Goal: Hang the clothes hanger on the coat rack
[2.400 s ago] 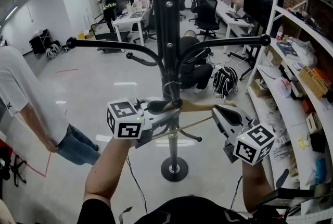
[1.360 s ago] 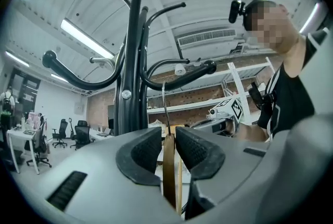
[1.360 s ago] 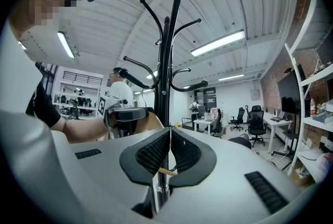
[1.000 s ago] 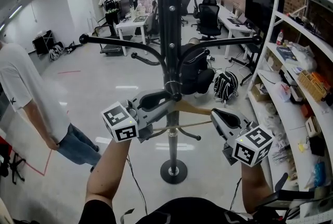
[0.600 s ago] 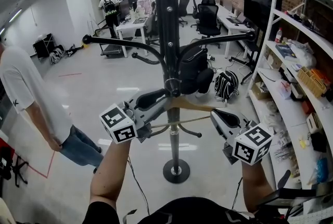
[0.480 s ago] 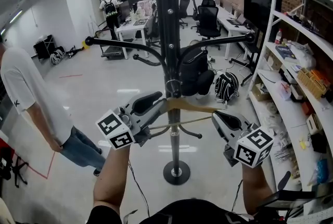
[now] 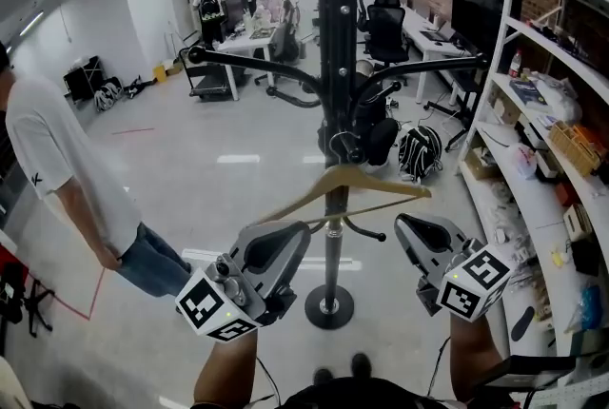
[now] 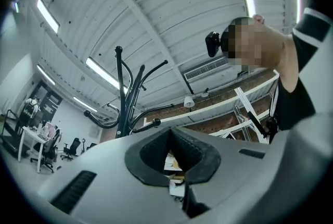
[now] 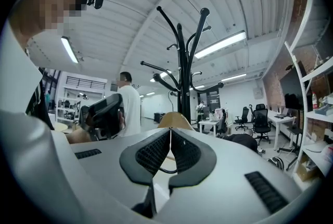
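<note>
1. The jaws of the left gripper (image 8: 170,132) have just closed. They are shut tight now, tip to tip, and nothing is between them.
2. The jaws of the right gripper (image 9: 170,132) are pressed together too. They hold nothing.
3. In the head view, the left gripper (image 7: 285,241) and the right gripper (image 7: 411,226) are low down, one on each side of the black pole. Neither one touches anything.
4. The wooden clothes hanger (image 7: 347,181) is above and between them, hanging on the coat rack (image 7: 336,65). Its metal hook sits right at the pole, under the long arms.
5. The hanger is tilted, with its left end lower than its right end.
6. The right gripper view shows the top of the hanger (image 9: 174,120) just past the jaw tips, with the coat rack (image 9: 182,72) behind it.
7. The left gripper view looks up, and the coat rack (image 8: 122,103) is off to the left.
8. A person in a white shirt (image 7: 57,179) stands on the floor (image 7: 228,179) to the left.
9. Shelves (image 7: 533,150) full of things are on the right.
</note>
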